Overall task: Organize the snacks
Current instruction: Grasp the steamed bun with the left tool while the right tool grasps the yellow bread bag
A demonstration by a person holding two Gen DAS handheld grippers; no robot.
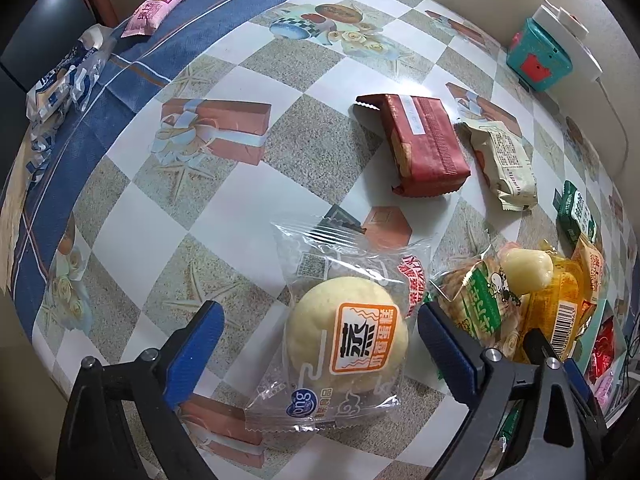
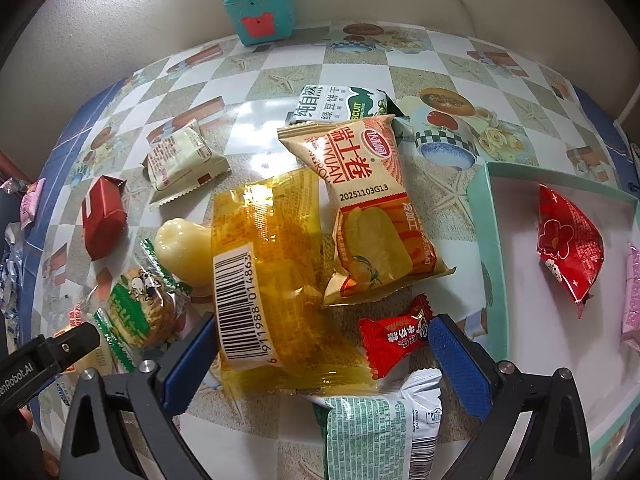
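My left gripper (image 1: 320, 320) is open, its blue fingers on either side of a steamed cake in a clear wrapper (image 1: 346, 340) that lies on the table. My right gripper (image 2: 320, 340) is open too, straddling a yellow see-through packet with a barcode (image 2: 276, 276) and a small red candy (image 2: 394, 332). An orange cheese-roll packet (image 2: 372, 216) and a green-and-white biscuit packet (image 2: 340, 106) lie beyond them. A dark red packet (image 1: 424, 144) and a cream packet (image 1: 500, 160) lie further out. A mint-green tray (image 2: 486, 220) at the right holds a red snack bag (image 2: 568, 240).
A teal box (image 2: 260, 14) with a white power strip and cable stands by the wall. A pink packet (image 1: 154, 14) and a blue-white wrapper (image 1: 64, 80) lie at the table's far left edge. A white-green packet (image 2: 380, 424) lies under the right gripper.
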